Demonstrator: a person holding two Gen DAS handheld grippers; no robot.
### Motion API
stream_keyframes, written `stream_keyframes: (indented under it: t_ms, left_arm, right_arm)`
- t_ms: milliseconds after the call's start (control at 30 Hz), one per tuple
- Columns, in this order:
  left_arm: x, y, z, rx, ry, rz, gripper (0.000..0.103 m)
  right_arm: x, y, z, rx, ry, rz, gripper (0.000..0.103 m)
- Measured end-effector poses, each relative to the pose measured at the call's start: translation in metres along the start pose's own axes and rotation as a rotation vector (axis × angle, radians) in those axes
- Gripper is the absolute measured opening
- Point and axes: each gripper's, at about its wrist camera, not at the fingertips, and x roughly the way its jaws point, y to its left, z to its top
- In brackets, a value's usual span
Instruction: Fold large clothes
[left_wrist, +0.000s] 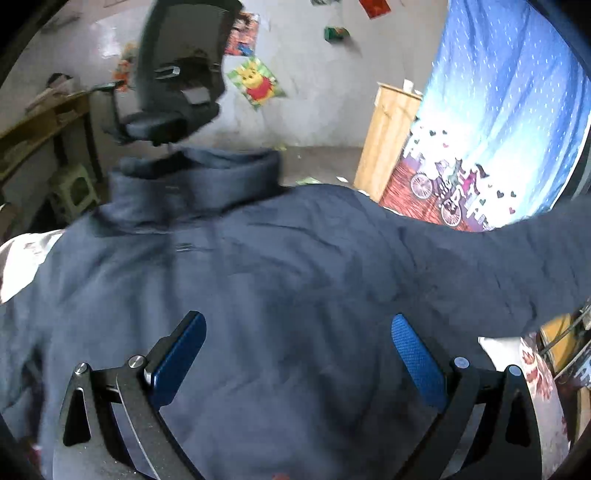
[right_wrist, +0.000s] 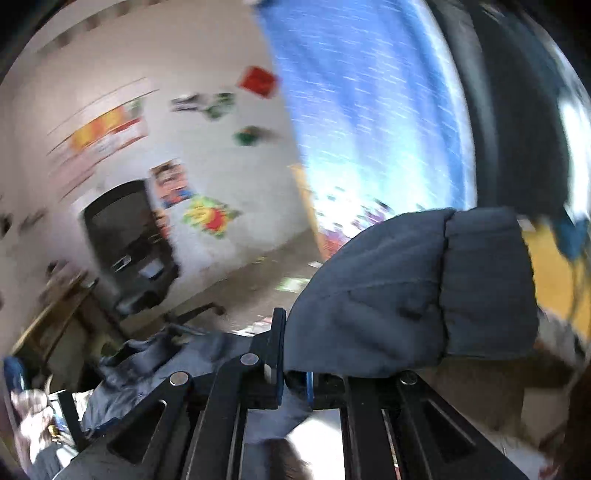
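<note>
A large dark blue padded jacket (left_wrist: 258, 280) lies spread out, collar (left_wrist: 207, 177) at the far side. One sleeve (left_wrist: 498, 258) stretches up to the right. My left gripper (left_wrist: 297, 325) is open just above the jacket's body, its blue pads (left_wrist: 417, 354) wide apart and holding nothing. My right gripper (right_wrist: 293, 369) is shut on the jacket's sleeve cuff (right_wrist: 424, 291) and holds it lifted in the air. The rest of the jacket (right_wrist: 147, 365) shows low on the left in the blurred right wrist view.
A black office chair (left_wrist: 177, 74) stands behind the collar. A wooden desk (left_wrist: 40, 122) and green stool (left_wrist: 74, 188) are at left. A wooden cabinet (left_wrist: 388, 140) and blue patterned curtain (left_wrist: 498, 110) are at right. A patterned bedsheet (left_wrist: 532, 369) lies under the jacket.
</note>
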Motion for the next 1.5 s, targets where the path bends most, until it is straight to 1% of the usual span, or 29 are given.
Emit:
stream_keyframes:
  t_ms: [33,100,200,267,400,500,533,633,700,733,767,800,833,867,900,933,967,1000,1067,1133,1200,1233,1267,1300,1333,1367,1400,1433,1500]
  left_arm:
    - [-0.013,0.012,-0.004,-0.016,-0.005,-0.011,0.099]
    - [-0.042,0.04,-0.015,-0.061,-0.019,-0.029,0.099]
    - [-0.075,0.067,-0.022,-0.118,-0.042,-0.03,0.099]
    - [-0.105,0.096,-0.035,-0.17,-0.07,-0.03,0.099]
    - [-0.141,0.139,-0.05,-0.267,-0.097,-0.065,0.099]
    - [-0.167,0.172,-0.061,-0.302,-0.114,-0.089,0.099]
    - [-0.174,0.181,-0.065,-0.31,-0.122,-0.1,0.099]
    - [-0.189,0.201,-0.079,-0.344,-0.128,-0.142,0.099]
    - [-0.188,0.21,-0.087,-0.38,-0.109,-0.193,0.099]
    - [-0.184,0.215,-0.091,-0.408,-0.088,-0.229,0.099]
    - [-0.179,0.218,-0.094,-0.444,-0.06,-0.271,0.099]
    - [-0.176,0.223,-0.096,-0.465,-0.043,-0.294,0.099]
    - [-0.172,0.226,-0.097,-0.489,-0.018,-0.312,0.099]
    - [-0.169,0.225,-0.098,-0.502,-0.001,-0.307,0.099]
    - [-0.168,0.227,-0.099,-0.502,0.004,-0.299,0.099]
    - [-0.165,0.226,-0.099,-0.494,0.012,-0.286,0.099]
    - [-0.162,0.223,-0.098,-0.49,0.023,-0.273,0.099]
    - [-0.158,0.222,-0.098,-0.493,0.035,-0.267,0.099]
    - [-0.146,0.216,-0.097,-0.506,0.074,-0.258,0.098]
    - [-0.132,0.214,-0.096,-0.516,0.097,-0.239,0.098]
    - [-0.122,0.209,-0.094,-0.516,0.117,-0.204,0.095]
    - [-0.118,0.206,-0.093,-0.511,0.126,-0.187,0.084]
    - [-0.111,0.203,-0.093,-0.505,0.138,-0.167,0.062]
    - [-0.107,0.201,-0.091,-0.498,0.152,-0.135,0.048]
    - [-0.101,0.2,-0.089,-0.488,0.163,-0.107,0.022]
    - [-0.101,0.197,-0.087,-0.483,0.167,-0.059,0.012]
    - [-0.1,0.197,-0.09,-0.483,0.15,-0.041,0.009]
    - [-0.108,0.193,-0.088,-0.47,0.112,-0.01,0.004]
    - [-0.113,0.191,-0.09,-0.421,0.066,0.065,0.002]
  right_arm:
    - [0.002,0.013,0.001,-0.031,-0.006,0.016,0.008]
    - [0.007,0.06,0.0,-0.143,-0.022,0.087,0.008]
    - [0.022,0.118,-0.018,-0.309,-0.006,0.184,0.008]
    - [0.035,0.159,-0.039,-0.426,0.039,0.235,0.008]
    - [0.054,0.225,-0.091,-0.59,0.121,0.302,0.008]
    - [0.064,0.262,-0.134,-0.679,0.175,0.338,0.008]
    - [0.062,0.269,-0.146,-0.694,0.186,0.345,0.008]
    - [0.062,0.297,-0.197,-0.752,0.261,0.385,0.008]
    - [0.064,0.312,-0.23,-0.805,0.31,0.406,0.008]
    - [0.062,0.316,-0.241,-0.827,0.329,0.414,0.008]
    - [0.063,0.322,-0.259,-0.861,0.365,0.431,0.011]
    - [0.064,0.325,-0.275,-0.883,0.398,0.449,0.012]
    - [0.064,0.326,-0.284,-0.893,0.409,0.456,0.014]
    - [0.063,0.327,-0.295,-0.907,0.428,0.478,0.025]
    - [0.063,0.326,-0.301,-0.913,0.454,0.509,0.043]
    - [0.061,0.321,-0.302,-0.908,0.468,0.527,0.052]
    - [0.059,0.317,-0.304,-0.89,0.477,0.552,0.071]
    - [0.056,0.313,-0.304,-0.873,0.471,0.568,0.079]
    - [0.052,0.306,-0.302,-0.861,0.469,0.582,0.08]
    - [0.05,0.296,-0.3,-0.838,0.48,0.584,0.08]
    - [0.047,0.282,-0.292,-0.808,0.48,0.584,0.08]
    - [0.046,0.274,-0.287,-0.799,0.473,0.569,0.08]
    - [0.046,0.263,-0.279,-0.782,0.46,0.548,0.08]
    - [0.045,0.256,-0.274,-0.77,0.451,0.539,0.08]
    - [0.045,0.247,-0.265,-0.754,0.433,0.523,0.08]
    - [0.046,0.238,-0.255,-0.741,0.402,0.494,0.08]
    - [0.049,0.231,-0.244,-0.732,0.373,0.455,0.08]
    - [0.052,0.227,-0.238,-0.725,0.359,0.43,0.08]
    - [0.069,0.217,-0.215,-0.687,0.328,0.362,0.08]
